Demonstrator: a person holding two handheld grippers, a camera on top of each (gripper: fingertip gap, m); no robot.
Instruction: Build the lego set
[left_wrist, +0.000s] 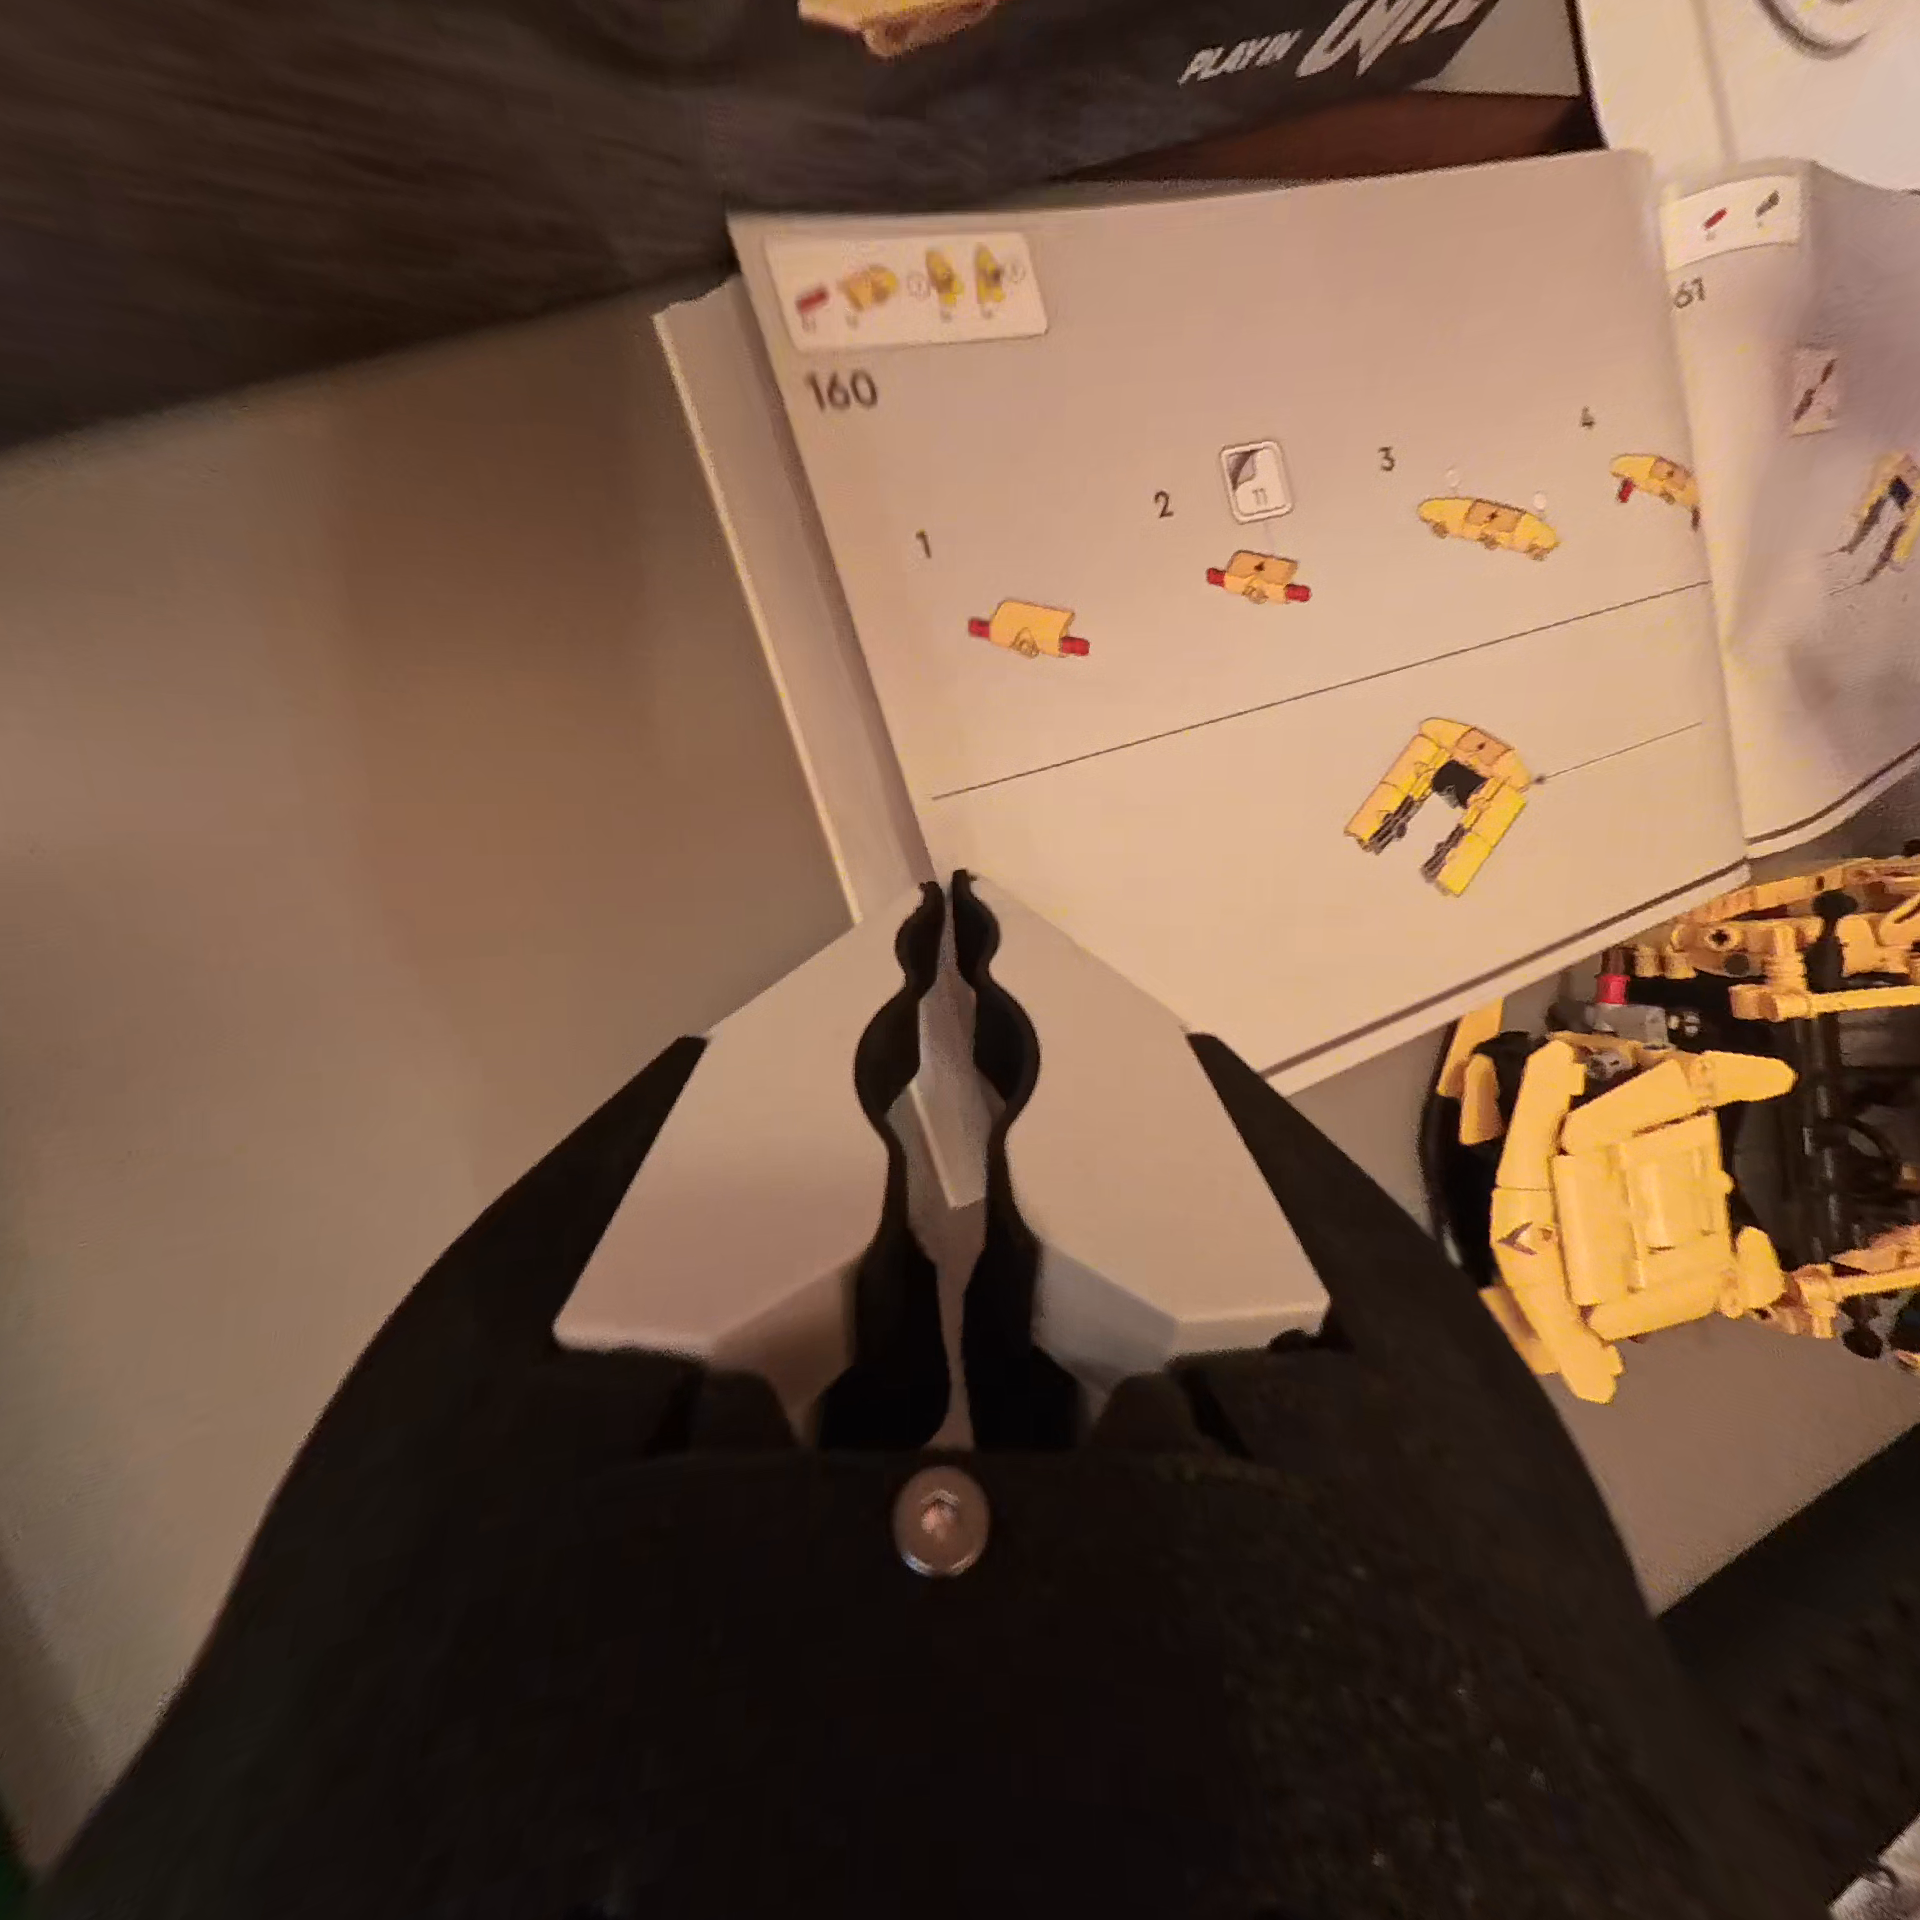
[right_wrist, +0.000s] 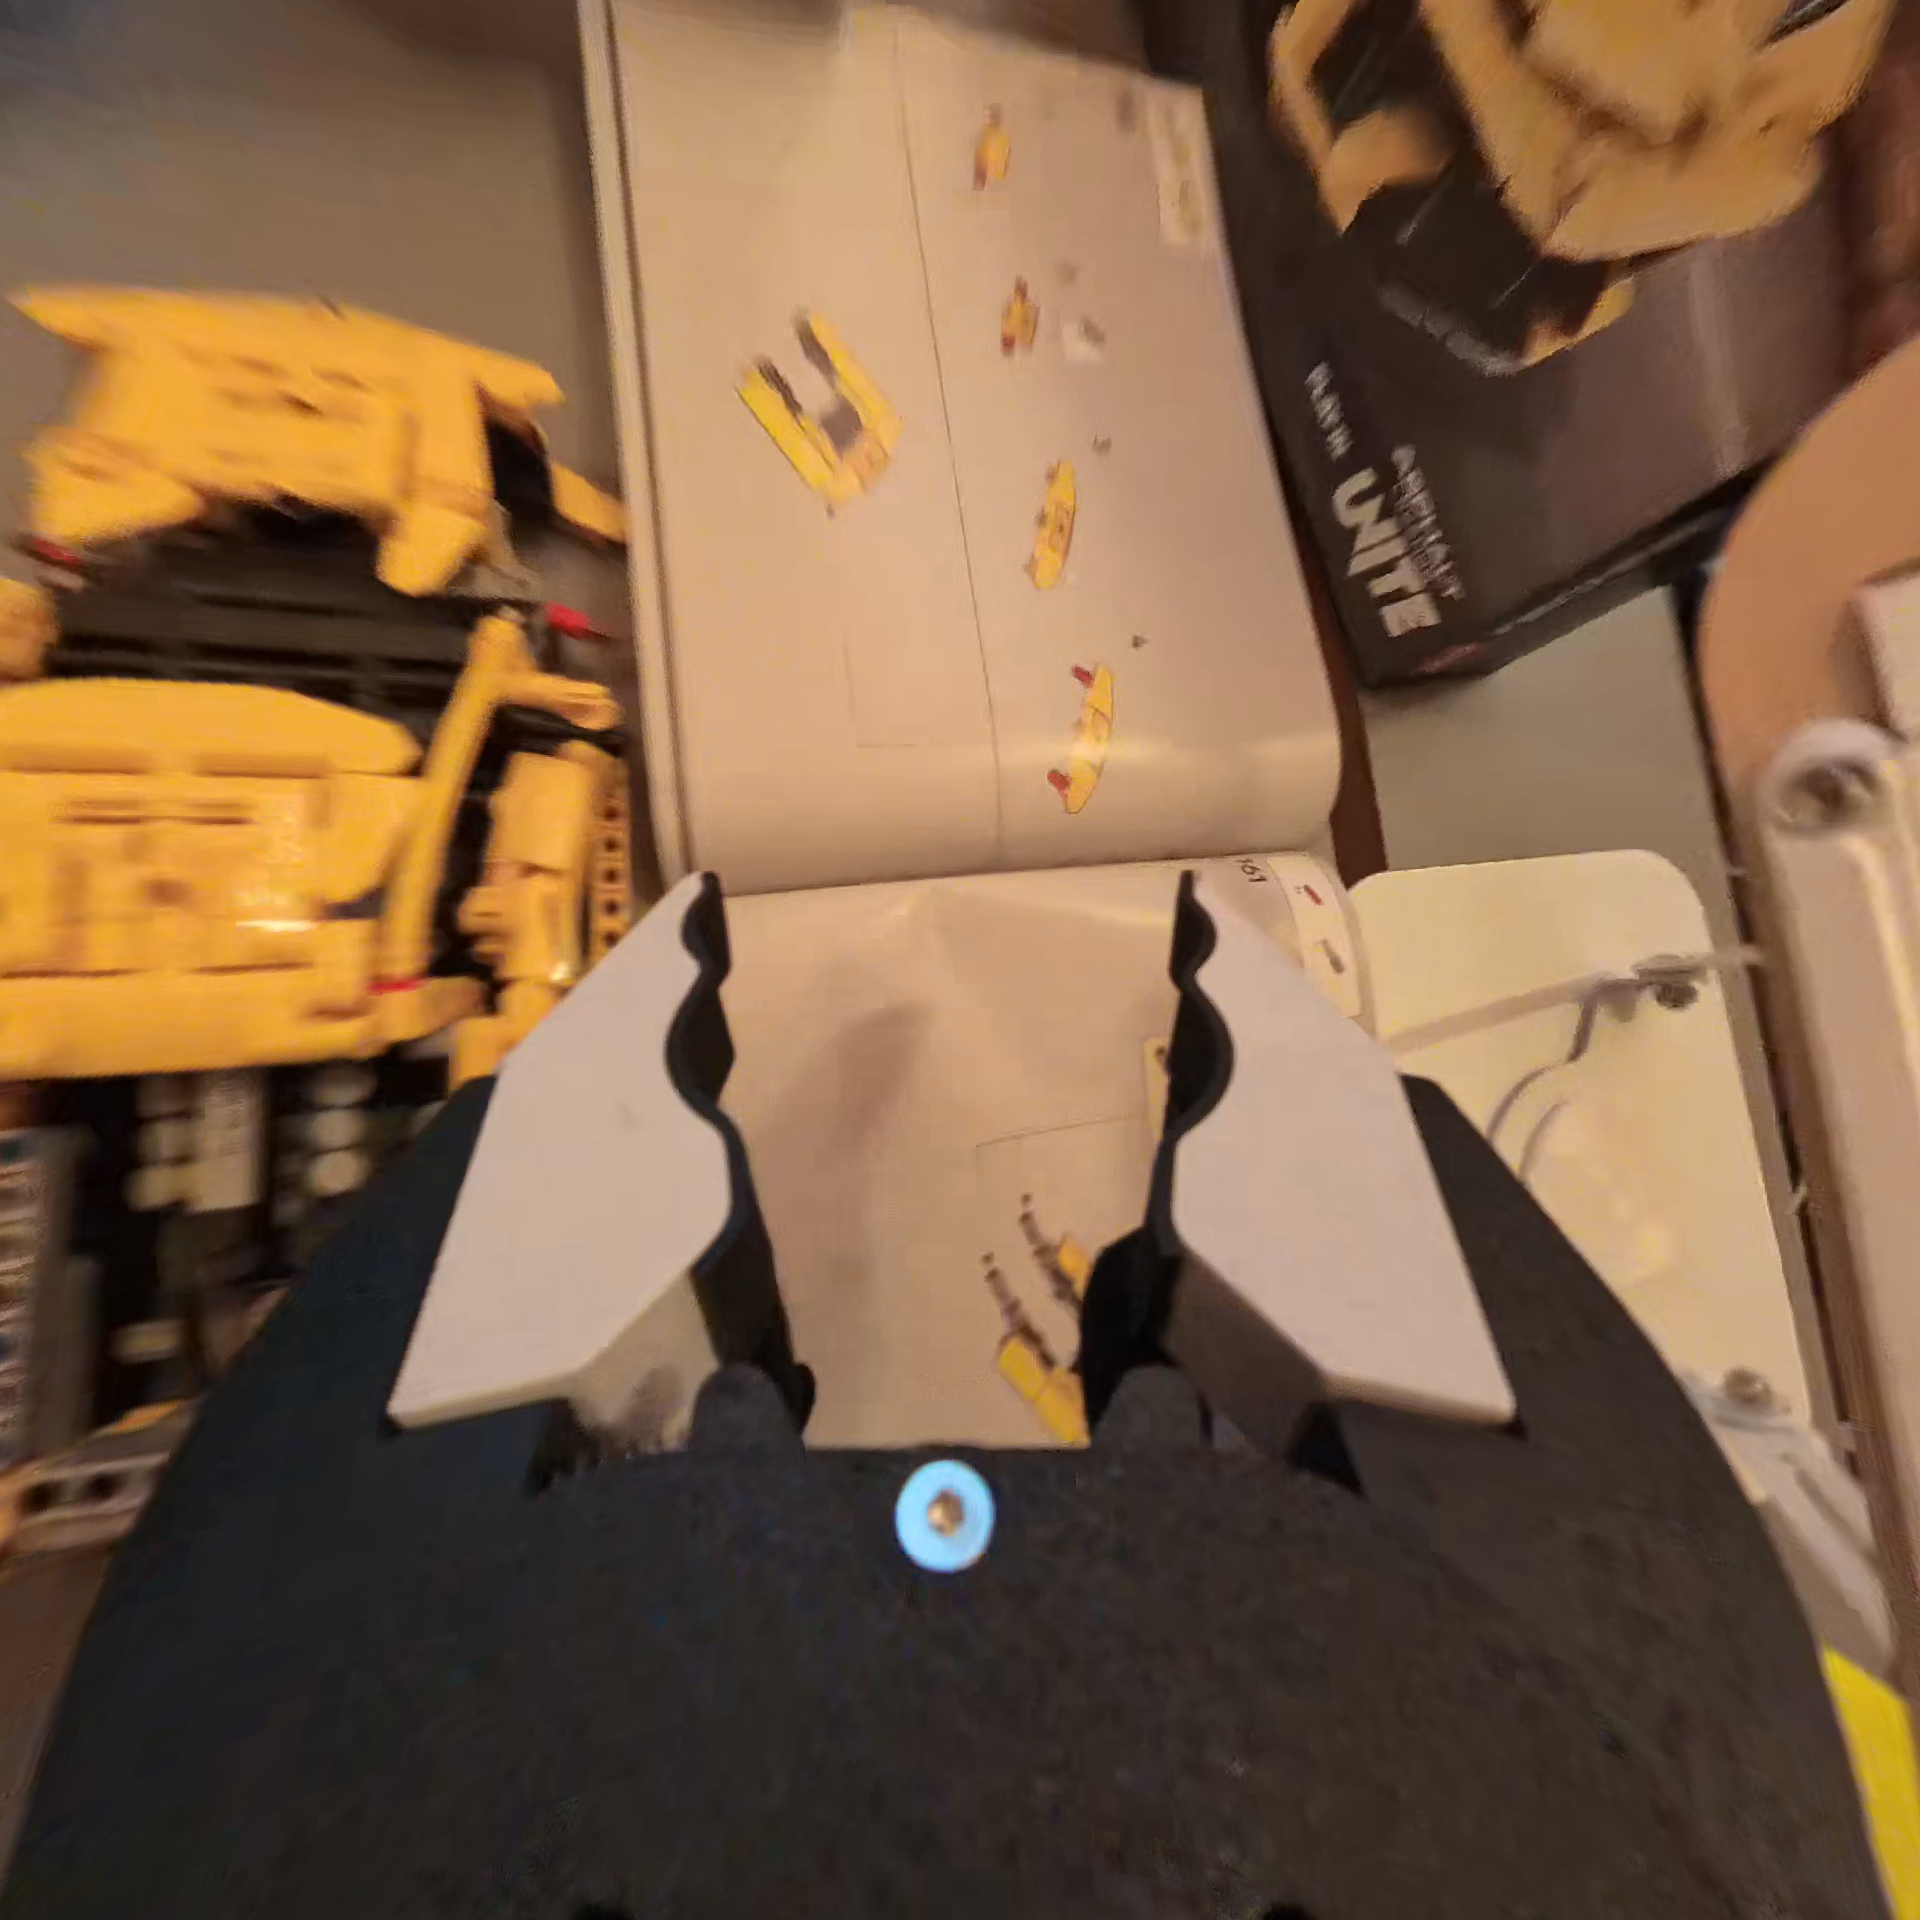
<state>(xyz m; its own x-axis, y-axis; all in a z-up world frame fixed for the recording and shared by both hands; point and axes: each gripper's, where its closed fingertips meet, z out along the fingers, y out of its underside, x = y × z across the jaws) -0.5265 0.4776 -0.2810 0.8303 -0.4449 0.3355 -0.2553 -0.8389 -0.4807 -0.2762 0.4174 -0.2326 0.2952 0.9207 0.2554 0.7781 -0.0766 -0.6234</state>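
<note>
Under your left claw (left_wrist: 945, 894) lies a pale table (left_wrist: 364, 831), bare on the claw's left side. Your left claw's two fingers are squeezed almost together, with only a thin slit between the tips, and nothing shows between them. The tips sit right over the near corner of the open instruction booklet (left_wrist: 1299, 436). The booklet stretches ahead of the claw and off to its right, showing small pictures of yellow pieces. To the right of the claw, just past the booklet's near edge, stands the yellow lego model (left_wrist: 1662, 1143), partly built, with black parts inside it. Far ahead of the claw, beyond the booklet, you can see the edge of a dark box (left_wrist: 1143, 62).

Left of your right claw (right_wrist: 945, 904) stands the same yellow lego model (right_wrist: 260, 727), blurry in this view. Your right claw is spread wide, and it holds nothing. Between its fingers and straight ahead lies the instruction booklet (right_wrist: 935, 520), its page curling up at the fold. Ahead and to the right of the claw sits the dark box (right_wrist: 1507, 416) with a yellow picture on it. Right beside the claw is a white tray-like thing (right_wrist: 1538, 1039) with thin wires on it.
</note>
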